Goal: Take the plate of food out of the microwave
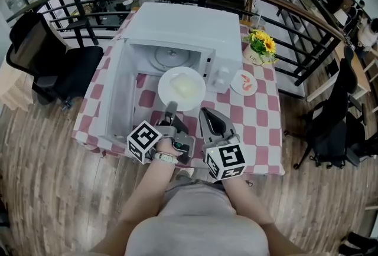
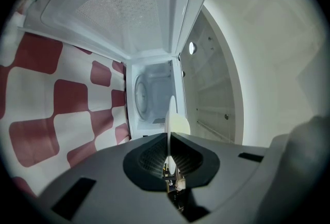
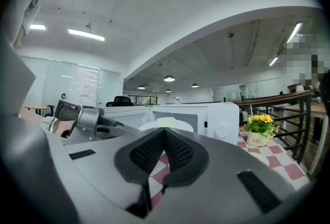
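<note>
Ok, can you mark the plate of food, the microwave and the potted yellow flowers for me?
plate of food (image 1: 162, 88), head view, left side of its white rim.
microwave (image 1: 177, 22), head view, middle of its white top.
potted yellow flowers (image 1: 263, 43), head view, on the blooms.

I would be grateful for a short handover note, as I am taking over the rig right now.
Left hand-held gripper: shut on the rim of the plate of food.
Right hand-held gripper: shut, empty, beside the left one.
Microwave: door swung open to the left, turntable bare.
Done: the plate is out of the cavity, in front of it over the checked table.
Left: set the plate down; whether it rests on the table cannot be told.
</note>
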`<state>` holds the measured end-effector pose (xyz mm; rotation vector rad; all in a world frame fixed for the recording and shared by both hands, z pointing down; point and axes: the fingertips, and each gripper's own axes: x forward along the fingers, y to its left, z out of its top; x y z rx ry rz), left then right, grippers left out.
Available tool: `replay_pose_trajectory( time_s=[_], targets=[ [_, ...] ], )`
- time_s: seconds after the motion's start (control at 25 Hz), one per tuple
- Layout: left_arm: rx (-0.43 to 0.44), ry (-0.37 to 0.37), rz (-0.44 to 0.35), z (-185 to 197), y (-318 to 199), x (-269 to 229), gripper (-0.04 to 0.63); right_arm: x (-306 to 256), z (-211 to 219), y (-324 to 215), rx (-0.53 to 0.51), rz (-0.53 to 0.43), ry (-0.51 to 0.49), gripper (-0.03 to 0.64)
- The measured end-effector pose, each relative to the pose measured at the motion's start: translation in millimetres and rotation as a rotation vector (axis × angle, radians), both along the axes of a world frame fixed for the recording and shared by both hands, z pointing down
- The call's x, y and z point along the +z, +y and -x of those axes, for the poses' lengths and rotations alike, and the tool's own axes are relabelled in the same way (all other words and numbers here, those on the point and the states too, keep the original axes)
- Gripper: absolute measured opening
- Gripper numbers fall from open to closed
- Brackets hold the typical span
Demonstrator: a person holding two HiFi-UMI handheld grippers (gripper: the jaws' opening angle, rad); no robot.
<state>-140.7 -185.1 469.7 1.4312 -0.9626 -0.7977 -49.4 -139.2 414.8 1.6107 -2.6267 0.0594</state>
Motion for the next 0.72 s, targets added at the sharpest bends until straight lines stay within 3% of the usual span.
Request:
replay_pose_trajectory(
  time_s=[0.72],
  targets=[
    [0.005,-0.001,-0.002,-4.0,-3.2,-3.1,0.015,4.2,-1.8,-3.9,-0.002,0.02,0.006,0.023]
  ],
)
